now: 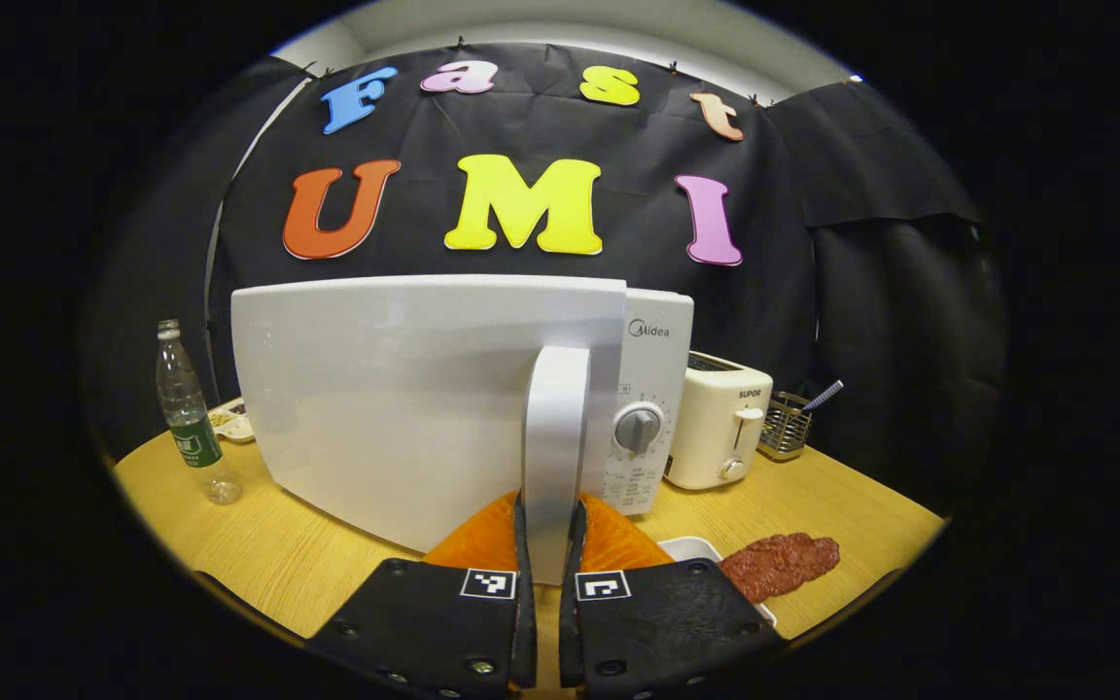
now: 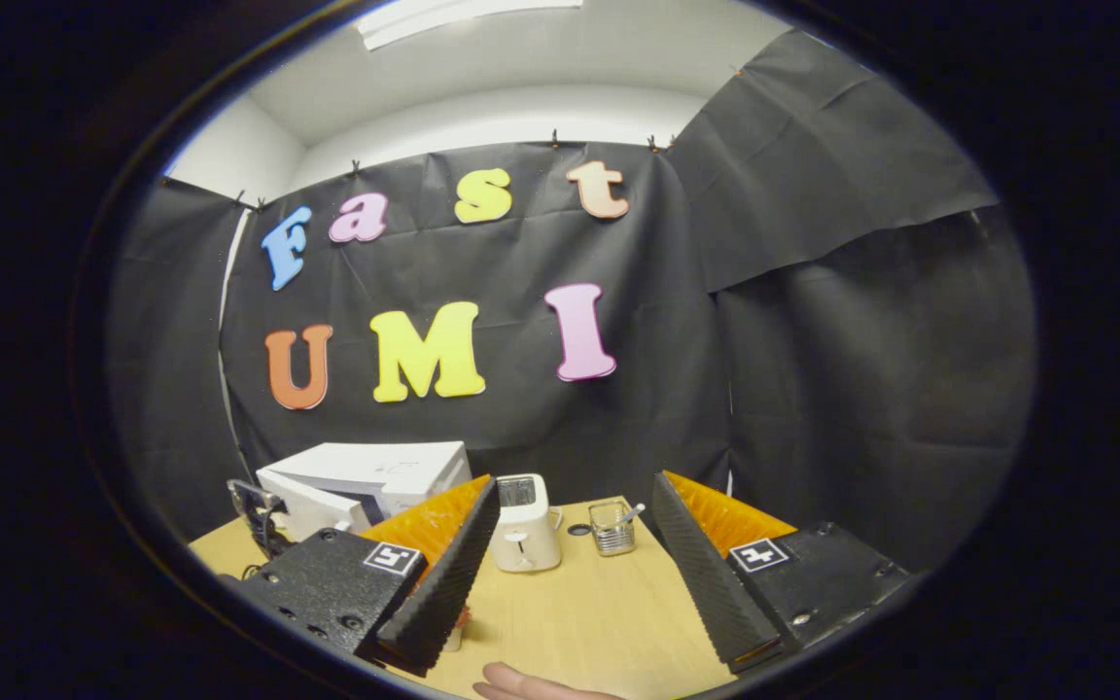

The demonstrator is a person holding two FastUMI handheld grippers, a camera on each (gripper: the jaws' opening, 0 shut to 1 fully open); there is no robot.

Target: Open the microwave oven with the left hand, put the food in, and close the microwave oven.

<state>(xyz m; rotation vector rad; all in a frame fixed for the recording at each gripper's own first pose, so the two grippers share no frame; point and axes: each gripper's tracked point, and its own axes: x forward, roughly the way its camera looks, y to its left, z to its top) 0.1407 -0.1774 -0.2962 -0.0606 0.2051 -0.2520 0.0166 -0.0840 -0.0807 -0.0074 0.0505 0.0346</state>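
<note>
Microwave [image 1: 424, 408] at 12 o'clock in the left gripper view, its door swung partly out. My left gripper [image 1: 548, 544] pinches the door handle [image 1: 555, 447]; I should pull along the hinge's arc, not straight back. Food [image 1: 779, 564] lies at 4 o'clock on a tray [image 1: 686, 549]. My right gripper [image 2: 570, 554] hangs wide, empty.

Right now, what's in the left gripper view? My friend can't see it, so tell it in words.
The left gripper is shut on the microwave's white door handle. A toaster stands right of it, a bottle left, and red food lies on a tray on the table.
</note>
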